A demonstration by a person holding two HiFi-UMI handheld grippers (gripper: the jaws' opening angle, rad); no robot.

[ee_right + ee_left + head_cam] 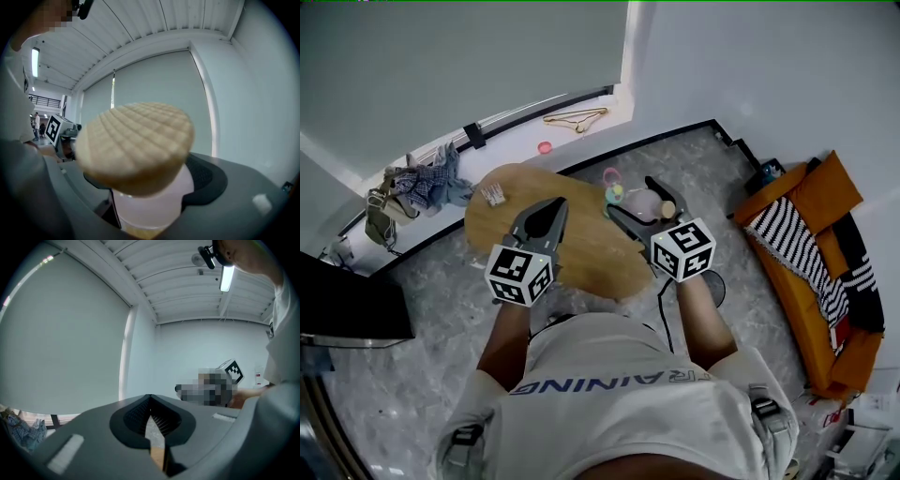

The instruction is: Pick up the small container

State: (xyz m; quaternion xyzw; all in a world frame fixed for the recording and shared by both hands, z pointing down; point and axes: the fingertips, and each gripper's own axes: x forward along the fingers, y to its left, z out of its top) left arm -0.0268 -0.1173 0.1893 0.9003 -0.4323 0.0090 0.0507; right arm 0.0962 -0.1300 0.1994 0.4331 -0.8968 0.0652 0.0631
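I have my right gripper clamped on the small container, a pale jar with a tan lid, held above the worktop's far right edge, so the pickup looks done; my left gripper is closed and empty.

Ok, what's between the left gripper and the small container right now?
In the head view, mostly bare wooden table lies between the left gripper and the small container in the right gripper; small pink and green objects sit beside it.
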